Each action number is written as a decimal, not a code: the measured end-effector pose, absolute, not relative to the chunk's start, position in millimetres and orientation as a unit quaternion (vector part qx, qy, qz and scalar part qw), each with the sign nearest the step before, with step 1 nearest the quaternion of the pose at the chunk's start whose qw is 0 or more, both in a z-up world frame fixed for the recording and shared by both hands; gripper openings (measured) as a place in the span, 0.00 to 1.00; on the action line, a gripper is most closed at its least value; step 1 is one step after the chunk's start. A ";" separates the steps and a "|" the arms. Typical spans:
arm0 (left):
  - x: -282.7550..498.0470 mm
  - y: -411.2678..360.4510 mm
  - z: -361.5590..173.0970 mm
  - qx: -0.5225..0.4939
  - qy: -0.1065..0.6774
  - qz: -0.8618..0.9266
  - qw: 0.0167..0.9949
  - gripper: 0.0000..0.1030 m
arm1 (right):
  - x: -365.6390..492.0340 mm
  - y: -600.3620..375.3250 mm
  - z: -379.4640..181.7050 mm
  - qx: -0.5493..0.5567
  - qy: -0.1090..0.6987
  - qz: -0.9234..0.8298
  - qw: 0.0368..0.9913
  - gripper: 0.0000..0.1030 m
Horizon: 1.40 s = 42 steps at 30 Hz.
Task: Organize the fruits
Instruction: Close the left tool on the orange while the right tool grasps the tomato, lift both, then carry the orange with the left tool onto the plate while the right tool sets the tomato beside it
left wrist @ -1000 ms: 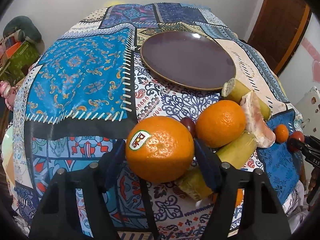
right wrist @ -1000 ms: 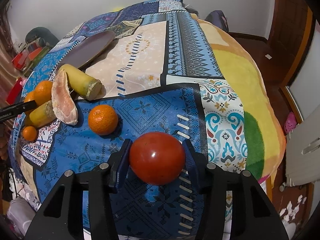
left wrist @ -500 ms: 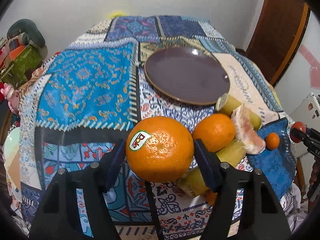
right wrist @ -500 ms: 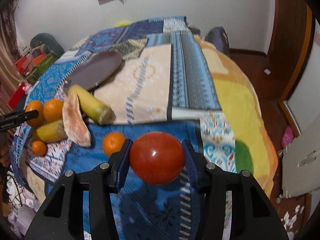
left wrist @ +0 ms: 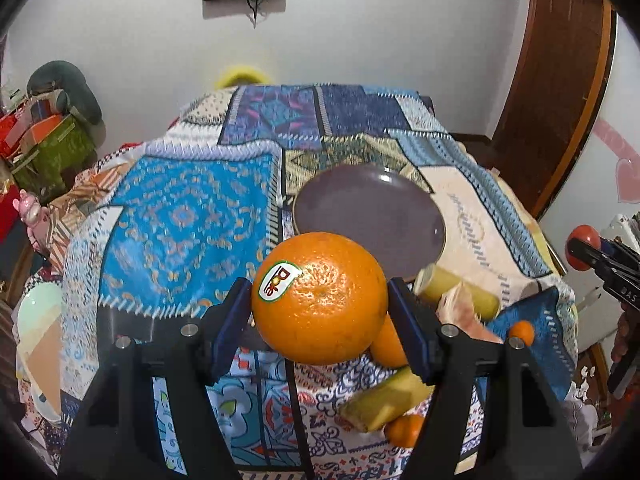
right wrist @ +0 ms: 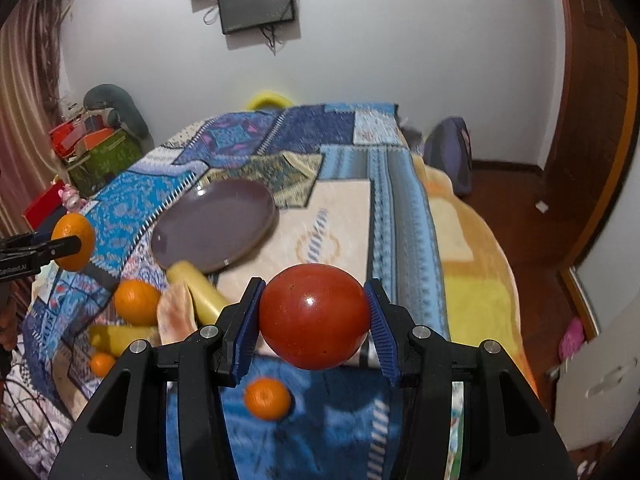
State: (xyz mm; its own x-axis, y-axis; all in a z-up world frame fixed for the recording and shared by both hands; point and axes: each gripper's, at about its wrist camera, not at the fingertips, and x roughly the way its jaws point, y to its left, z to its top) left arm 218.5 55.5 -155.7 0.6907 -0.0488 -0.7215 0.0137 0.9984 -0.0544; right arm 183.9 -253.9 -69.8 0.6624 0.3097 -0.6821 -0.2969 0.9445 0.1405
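Observation:
My left gripper is shut on a large orange with a sticker and holds it high above the table. My right gripper is shut on a red tomato, also raised. An empty purple plate lies on the patterned cloth beyond both; it also shows in the right wrist view. Near the plate lie a second orange, two sugarcane pieces, a pomelo segment and small tangerines.
The table under the patchwork cloth drops off at its edges. Boxes and a green bag stand at the left by the wall. A wooden door is at the right. A monitor hangs on the wall.
Both grippers have risen well above the table with their fruit, and the views have tilted up toward the wall. The fruit on the cloth has not moved.

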 end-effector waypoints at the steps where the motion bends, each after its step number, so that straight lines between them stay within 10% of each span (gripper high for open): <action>1: 219.5 55.8 -153.6 -0.022 0.390 -0.017 0.920 0.66 | 186.8 -251.6 -68.1 0.007 0.372 0.169 0.913 0.45; 42: 358.3 54.6 -194.1 -0.020 0.401 -0.018 0.916 0.66 | 322.5 -132.7 -94.6 -0.060 0.372 0.249 0.892 0.45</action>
